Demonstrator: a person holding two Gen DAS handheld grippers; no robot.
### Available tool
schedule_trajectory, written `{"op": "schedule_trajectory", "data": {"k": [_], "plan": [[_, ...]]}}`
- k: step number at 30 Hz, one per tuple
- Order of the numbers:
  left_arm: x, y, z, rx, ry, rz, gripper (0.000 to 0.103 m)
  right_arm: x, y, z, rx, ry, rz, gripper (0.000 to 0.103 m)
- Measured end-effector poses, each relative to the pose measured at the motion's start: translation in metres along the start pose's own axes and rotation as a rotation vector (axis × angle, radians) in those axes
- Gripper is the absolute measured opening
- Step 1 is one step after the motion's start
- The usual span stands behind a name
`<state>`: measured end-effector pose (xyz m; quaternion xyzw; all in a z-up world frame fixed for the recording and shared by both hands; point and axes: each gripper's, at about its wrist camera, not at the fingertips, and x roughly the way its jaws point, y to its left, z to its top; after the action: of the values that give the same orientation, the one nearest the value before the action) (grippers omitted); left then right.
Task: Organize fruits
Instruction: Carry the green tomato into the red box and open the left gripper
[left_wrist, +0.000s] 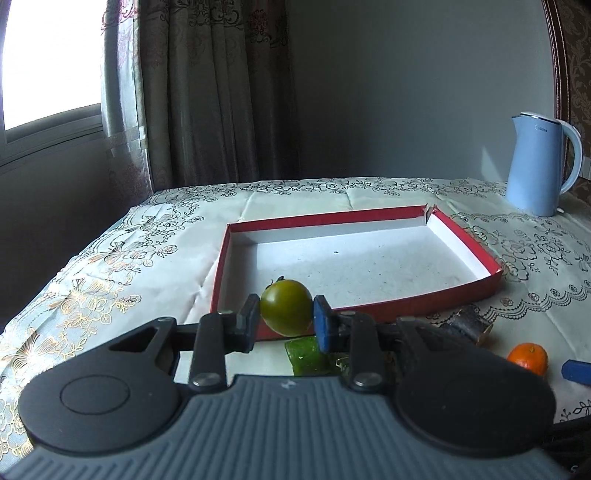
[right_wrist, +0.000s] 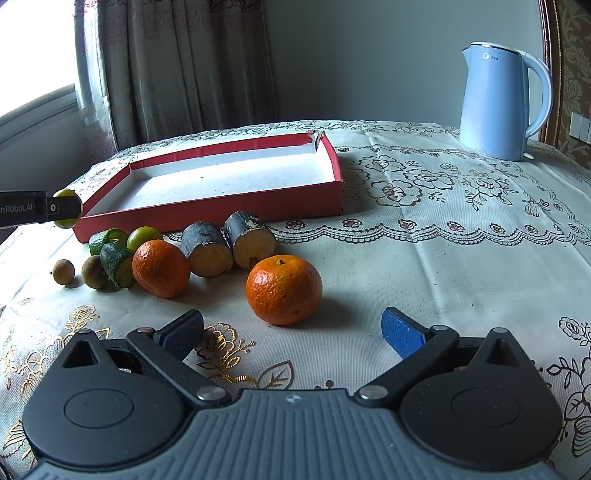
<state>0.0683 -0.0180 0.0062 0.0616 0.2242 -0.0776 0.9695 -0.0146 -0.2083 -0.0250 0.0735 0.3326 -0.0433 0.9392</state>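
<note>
My left gripper (left_wrist: 286, 317) is shut on a green tomato (left_wrist: 286, 312), held above the near rim of the red tray (left_wrist: 373, 216). From the right wrist view the same gripper (right_wrist: 66, 208) shows at the far left beside the red tray (right_wrist: 221, 210), the green tomato (right_wrist: 65, 193) peeking out. My right gripper (right_wrist: 291, 334) stands open just above the cloth, with an orange (right_wrist: 283, 290) lying a little beyond its fingertips. A second orange (right_wrist: 160, 267), two cut sugarcane pieces (right_wrist: 229, 243), green fruits (right_wrist: 110, 249) and small brown longans (right_wrist: 63, 271) lie in front of the tray.
A light blue electric kettle (right_wrist: 502, 99) stands at the back right of the table. A floral lace tablecloth (right_wrist: 443, 229) covers the table. Curtains and a window stand behind, at the left. The table's left edge drops off near the tray.
</note>
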Motion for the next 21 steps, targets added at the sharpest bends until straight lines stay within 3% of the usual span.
{"op": "schedule_trajectory", "data": {"k": [9,21], "plan": [[0.053,-0.007,0.026,0.022,0.007,0.100,0.028,0.001,0.000,0.000,0.000,0.000,0.000,0.103],[0.100,-0.004,0.031,0.014,0.056,0.115,0.029,0.001,0.000,0.000,0.002,0.002,0.003,0.103]]}}
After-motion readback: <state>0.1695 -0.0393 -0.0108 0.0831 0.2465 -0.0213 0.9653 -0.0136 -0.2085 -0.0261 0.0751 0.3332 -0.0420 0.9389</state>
